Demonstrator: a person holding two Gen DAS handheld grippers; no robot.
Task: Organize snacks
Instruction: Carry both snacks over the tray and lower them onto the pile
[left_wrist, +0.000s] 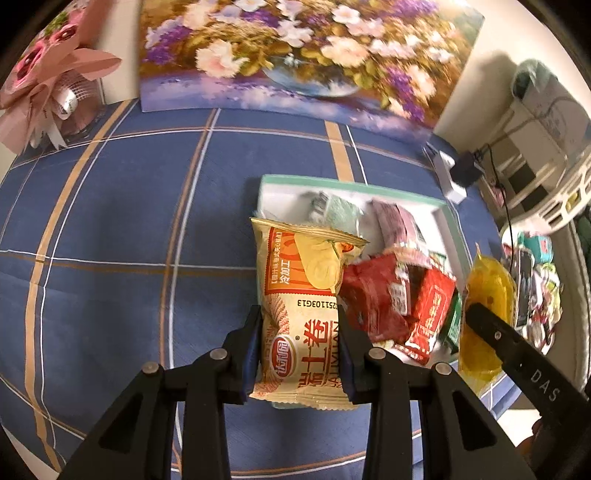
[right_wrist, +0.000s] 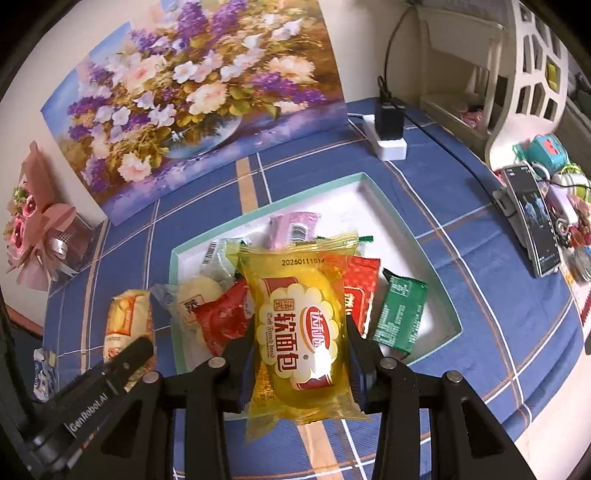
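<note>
My left gripper (left_wrist: 300, 325) is shut on a cream-and-orange roll-cake packet (left_wrist: 301, 295), held above the near left edge of a white tray with a mint rim (left_wrist: 354, 186). My right gripper (right_wrist: 300, 332) is shut on a yellow soft-bread packet (right_wrist: 301, 325), held over the tray's (right_wrist: 413, 229) near side. In the tray lie red packets (left_wrist: 373, 295) (right_wrist: 221, 317), a pink packet (right_wrist: 291, 229), a green packet (right_wrist: 400, 314) and a pale packet (right_wrist: 195, 291). The right gripper and its yellow packet (left_wrist: 487, 295) show at the right of the left wrist view; the roll-cake packet (right_wrist: 127, 325) shows at the left of the right wrist view.
A blue checked cloth (left_wrist: 129, 221) covers the table. A flower painting (right_wrist: 192, 103) leans on the back wall, with a pink bouquet (left_wrist: 48, 85) to its left. A power strip with a black plug (right_wrist: 388, 125), a phone on a stand (right_wrist: 535, 229) and small clutter sit at the right.
</note>
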